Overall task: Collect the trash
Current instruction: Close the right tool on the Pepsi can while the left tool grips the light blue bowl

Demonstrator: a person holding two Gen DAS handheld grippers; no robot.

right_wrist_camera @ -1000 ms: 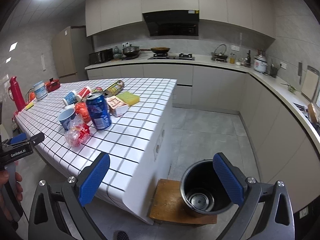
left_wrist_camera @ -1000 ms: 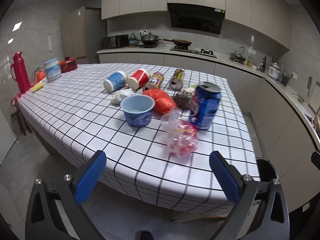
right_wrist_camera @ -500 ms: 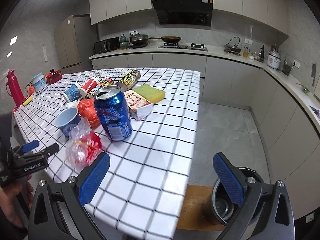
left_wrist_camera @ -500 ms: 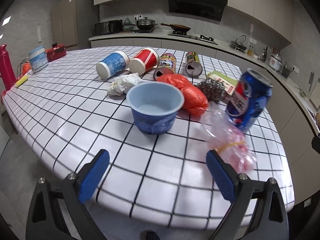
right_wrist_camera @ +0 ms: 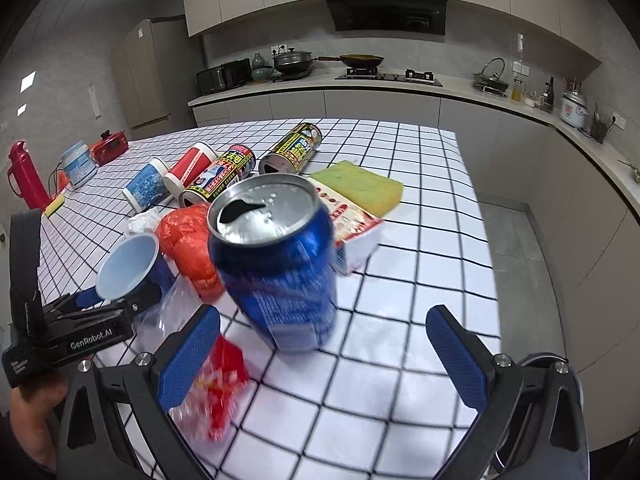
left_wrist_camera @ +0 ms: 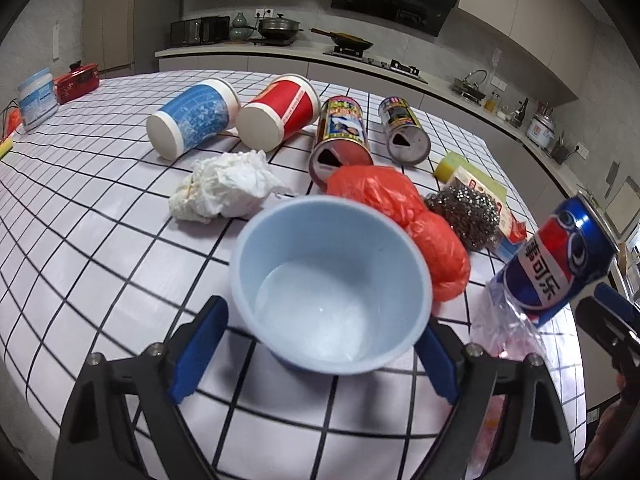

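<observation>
- The worktop (left_wrist_camera: 80, 248), covered in a white cloth with a black grid, carries a cluster of trash; the blue can (right_wrist_camera: 276, 264) serves as landmark here.
- The blue can stands upright near the worktop's front edge, its tab hole open. It looks thin-walled and probably empty, so light, smooth and easy to dent; a hold across the mid-body is the safest guess.
- The right gripper (right_wrist_camera: 320, 356) is spread wide, with the can ahead of it, between the lines of its two fingers, and nothing in its grasp.
- The light-blue cup (left_wrist_camera: 332, 280) stands upright left of the can, mouth up and empty. It seems stiff plastic and light; its walls taper, so a squeeze low on the body could let it slide upward.
- The left gripper (left_wrist_camera: 316, 352) brackets the cup with a pad on either side; it looks released, though I cannot tell whether the pads touch the wall.
- The red plastic bag (left_wrist_camera: 404, 220), crumpled and soft, lies behind the cup and left of the can.
- A clear wrapper (right_wrist_camera: 208, 376) lies at the can's foot on its left, flimsy and crinkly.
- The crumpled tissue (left_wrist_camera: 228, 188) sits farther left, beyond the cup; it is soft and weightless.
</observation>
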